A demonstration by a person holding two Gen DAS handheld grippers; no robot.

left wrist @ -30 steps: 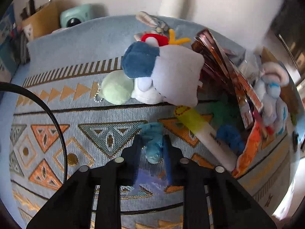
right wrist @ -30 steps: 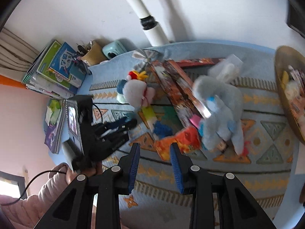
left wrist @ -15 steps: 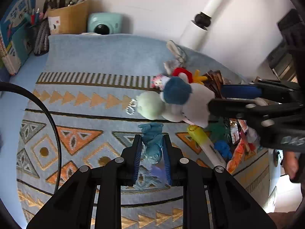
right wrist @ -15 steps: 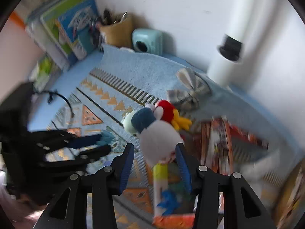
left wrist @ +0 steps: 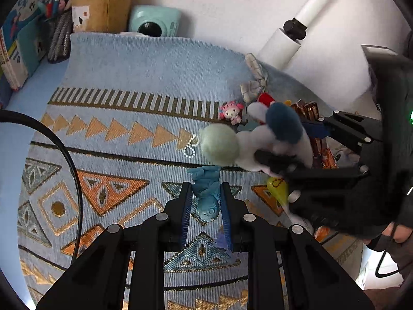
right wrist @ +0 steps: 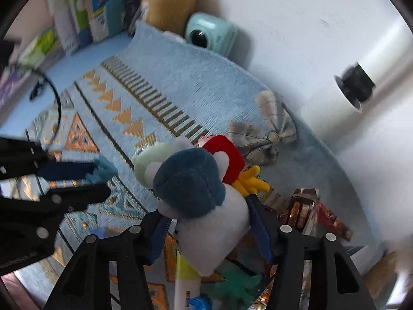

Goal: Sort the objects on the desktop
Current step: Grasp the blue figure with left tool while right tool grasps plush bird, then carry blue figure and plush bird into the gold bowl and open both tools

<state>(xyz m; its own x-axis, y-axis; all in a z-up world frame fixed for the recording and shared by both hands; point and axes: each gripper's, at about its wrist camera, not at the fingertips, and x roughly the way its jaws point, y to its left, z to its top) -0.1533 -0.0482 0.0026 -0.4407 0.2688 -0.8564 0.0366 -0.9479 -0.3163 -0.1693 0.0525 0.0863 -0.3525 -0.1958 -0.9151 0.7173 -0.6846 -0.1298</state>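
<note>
Between left tongs [left wrist: 205,206]: blue fish toy [left wrist: 207,193], clenched tight above patterned surface [left wrist: 116,118]. Right tongs [right wrist: 209,228] straddle white plush [right wrist: 206,222], pads against its sides.

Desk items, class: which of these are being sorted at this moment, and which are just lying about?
In hand:
- blue figure, clamped in the left gripper
- white plush with a blue cap, between the right gripper's jaws

Lying about:
- mint camera
- pen holder
- plaid bow
- pink doll
- books
</note>
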